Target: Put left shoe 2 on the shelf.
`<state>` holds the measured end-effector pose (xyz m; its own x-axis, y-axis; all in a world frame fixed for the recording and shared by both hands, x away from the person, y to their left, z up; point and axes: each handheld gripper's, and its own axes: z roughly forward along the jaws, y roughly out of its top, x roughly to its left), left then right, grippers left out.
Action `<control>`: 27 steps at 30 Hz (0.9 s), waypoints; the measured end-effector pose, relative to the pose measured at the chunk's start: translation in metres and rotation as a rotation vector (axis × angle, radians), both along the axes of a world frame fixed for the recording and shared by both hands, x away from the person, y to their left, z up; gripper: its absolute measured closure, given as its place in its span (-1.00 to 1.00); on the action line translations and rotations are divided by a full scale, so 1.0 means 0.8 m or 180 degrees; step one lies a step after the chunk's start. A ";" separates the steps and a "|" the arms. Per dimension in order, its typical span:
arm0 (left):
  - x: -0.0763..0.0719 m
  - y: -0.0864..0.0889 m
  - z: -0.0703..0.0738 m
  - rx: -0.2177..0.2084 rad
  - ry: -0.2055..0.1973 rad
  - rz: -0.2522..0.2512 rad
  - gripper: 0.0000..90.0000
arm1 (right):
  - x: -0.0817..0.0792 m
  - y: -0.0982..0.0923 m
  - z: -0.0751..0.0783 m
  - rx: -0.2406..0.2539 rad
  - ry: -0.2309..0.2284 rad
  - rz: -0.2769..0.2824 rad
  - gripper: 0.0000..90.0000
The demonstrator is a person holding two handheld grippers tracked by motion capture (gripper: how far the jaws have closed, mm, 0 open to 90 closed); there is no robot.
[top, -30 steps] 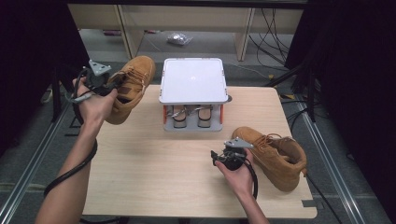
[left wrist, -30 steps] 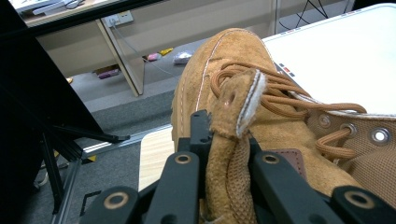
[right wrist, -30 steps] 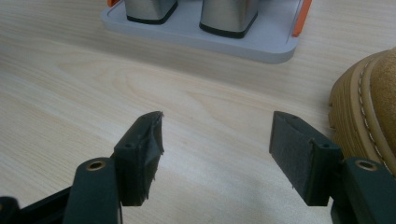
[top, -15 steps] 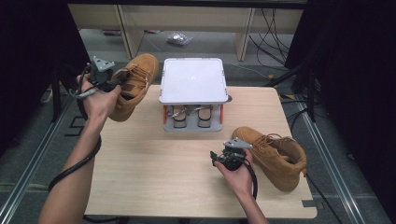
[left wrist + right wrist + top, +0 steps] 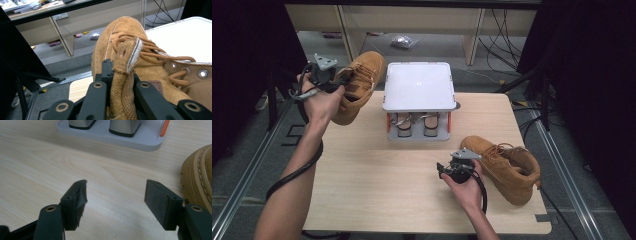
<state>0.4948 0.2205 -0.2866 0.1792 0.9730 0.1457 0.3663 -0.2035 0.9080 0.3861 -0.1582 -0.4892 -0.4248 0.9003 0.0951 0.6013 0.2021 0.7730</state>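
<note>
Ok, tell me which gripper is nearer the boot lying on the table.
Right. The right gripper sits open just beside the boot on the table; the left gripper is up at the far left corner, shut on the other boot.

You had a tan suede boot (image 5: 357, 85) lifted clear of the table at its far left corner, toe pointing away from you, hanging tilted by its tongue (image 5: 126, 72), which stood up out of the brown laces (image 5: 150, 53). Its mate, the second tan boot (image 5: 504, 167), lay on its side on the wood at your near right, toe toward the middle, laces loose
</note>
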 end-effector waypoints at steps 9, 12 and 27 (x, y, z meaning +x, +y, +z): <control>0.001 -0.009 0.006 0.0012 -0.0032 -0.0043 0.86 | -0.001 0.003 -0.001 0.0074 0.0013 -0.0052 -0.22; 0.002 -0.011 0.008 0.0014 -0.0032 -0.0052 0.86 | -0.002 0.004 -0.001 0.0105 0.0044 -0.0083 -0.22; 0.003 -0.022 0.020 0.0026 -0.0099 -0.0100 0.86 | -0.002 0.002 0.000 0.0017 0.0041 -0.0048 -0.22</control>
